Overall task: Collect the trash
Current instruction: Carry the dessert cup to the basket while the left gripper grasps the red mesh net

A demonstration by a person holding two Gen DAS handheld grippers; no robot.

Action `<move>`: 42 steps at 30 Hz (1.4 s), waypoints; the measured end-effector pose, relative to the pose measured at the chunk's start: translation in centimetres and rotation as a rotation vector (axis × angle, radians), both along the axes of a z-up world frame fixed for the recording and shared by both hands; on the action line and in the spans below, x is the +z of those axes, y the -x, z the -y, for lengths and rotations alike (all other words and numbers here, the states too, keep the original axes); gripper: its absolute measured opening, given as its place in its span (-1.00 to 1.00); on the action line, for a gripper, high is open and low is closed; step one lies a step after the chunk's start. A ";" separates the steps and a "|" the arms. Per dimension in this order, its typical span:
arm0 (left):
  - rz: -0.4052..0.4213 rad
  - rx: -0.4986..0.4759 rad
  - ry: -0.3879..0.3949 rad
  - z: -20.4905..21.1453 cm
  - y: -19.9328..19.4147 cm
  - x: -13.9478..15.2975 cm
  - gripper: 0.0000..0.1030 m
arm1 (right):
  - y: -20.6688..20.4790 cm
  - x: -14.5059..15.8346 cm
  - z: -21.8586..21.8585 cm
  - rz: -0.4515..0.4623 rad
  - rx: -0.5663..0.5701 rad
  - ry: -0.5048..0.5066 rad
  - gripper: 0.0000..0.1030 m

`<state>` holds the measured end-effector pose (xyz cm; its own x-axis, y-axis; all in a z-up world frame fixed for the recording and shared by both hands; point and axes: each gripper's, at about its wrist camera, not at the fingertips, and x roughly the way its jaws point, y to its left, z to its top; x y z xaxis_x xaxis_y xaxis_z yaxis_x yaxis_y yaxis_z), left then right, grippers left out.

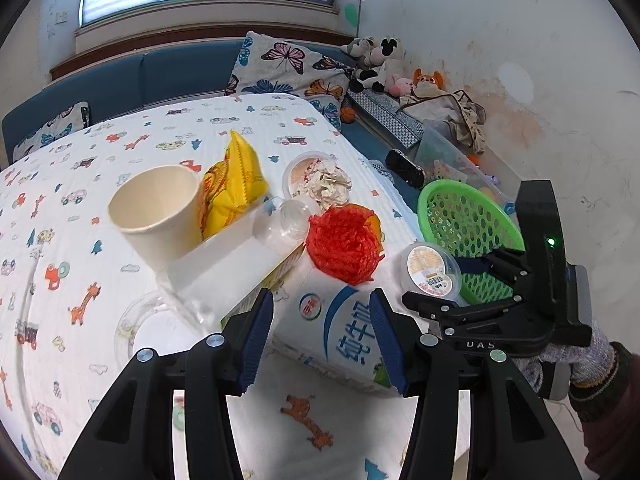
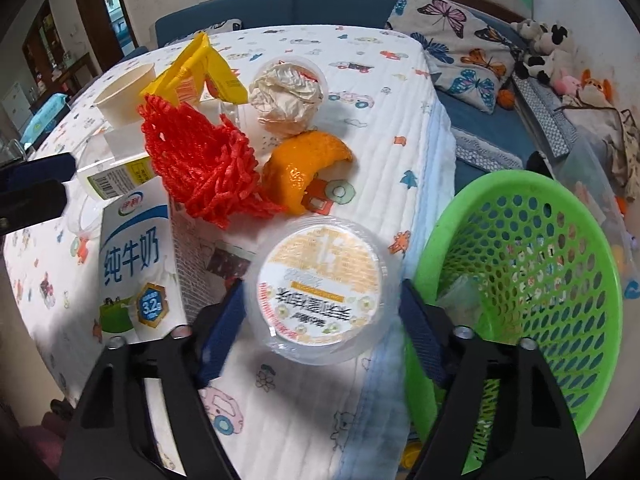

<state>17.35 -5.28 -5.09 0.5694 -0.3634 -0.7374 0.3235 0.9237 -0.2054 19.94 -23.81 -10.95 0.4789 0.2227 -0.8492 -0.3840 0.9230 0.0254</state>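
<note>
1. Room: bed or table under a white quilted cover point(image 2: 384, 128) printed with cars and giraffes; blue bench, butterfly pillows and soft toys behind it, window above. Landmark for all notes: the green basket point(image 2: 560, 280), a perforated plastic one standing off the cover's near corner.

2. Trash is heaped on the cover beyond and beside the basket: a milk carton point(image 2: 132, 264) lying flat, furthest from the basket along the near edge; a red mesh net point(image 2: 200, 160) and orange peel point(image 2: 304, 168) behind it; further back a crumpled paper wad point(image 2: 286, 100), a yellow wrapper point(image 2: 208, 68) and a paper cup point(image 2: 124, 96).

3. Right gripper point(image 2: 320, 312): fingers clamp a round clear-plastic tub with a printed lid point(image 2: 320, 280), blue pads against its wall on both sides. The tub sits just beside the basket rim, seemingly still over the cover; I cannot tell whether it is lifted.

4. Left gripper point(image 1: 320, 336): fingers part-spread, straddling the milk carton's end; the pads appear not to press it. Released, hovering.

5. Step in hand, by my reading: the tub is taken and awaits transfer.

6. Next move calls for a short carry toward the basket, clearing the rim, then letting go over the opening. A firm squeeze could buckle the thin tub.
</note>
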 end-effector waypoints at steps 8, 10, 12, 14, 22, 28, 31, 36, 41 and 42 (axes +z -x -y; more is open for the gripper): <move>0.027 -0.052 -0.042 2.3 -2.2 -0.6 -0.05 | 1.0 1.1 0.7 0.033 -0.014 -0.010 0.32; 0.028 -0.055 -0.047 2.7 -3.0 -0.8 -0.05 | 1.3 1.3 0.9 0.036 -0.020 -0.012 0.32; 0.027 -0.054 -0.048 2.7 -3.6 -1.0 -0.05 | 1.7 1.6 1.3 0.042 -0.028 -0.017 0.32; 0.022 -0.055 -0.045 2.8 -4.3 -1.2 -0.06 | 2.1 1.8 1.7 0.046 -0.034 -0.021 0.32; -0.004 -0.065 -0.040 3.1 -5.9 -2.1 -0.29 | 3.1 2.7 2.7 0.064 -0.054 -0.029 0.32; -0.020 -0.065 -0.018 3.1 -6.0 -2.5 -0.65 | 3.5 2.9 3.8 0.069 -0.081 -0.036 0.32; -0.011 -0.066 -0.014 3.1 -5.7 -2.3 -0.73 | 3.7 3.1 4.4 0.075 -0.095 -0.039 0.32; 0.015 -0.069 -0.004 3.0 -4.8 -1.1 -0.75 | 4.1 3.5 5.3 0.087 -0.120 -0.042 0.32; 0.058 -0.085 0.000 3.4 -3.4 0.9 -0.75 | 4.6 3.8 6.9 0.100 -0.164 -0.042 0.32; 0.064 -0.089 0.001 3.5 -3.3 1.1 -0.75 | 4.6 3.9 7.3 0.102 -0.175 -0.041 0.32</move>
<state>20.61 -8.77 -3.96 0.5806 -0.4152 -0.7004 0.4166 0.8906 -0.1826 15.34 -31.15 -7.03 0.5963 0.1623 -0.7862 -0.2206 0.9748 0.0339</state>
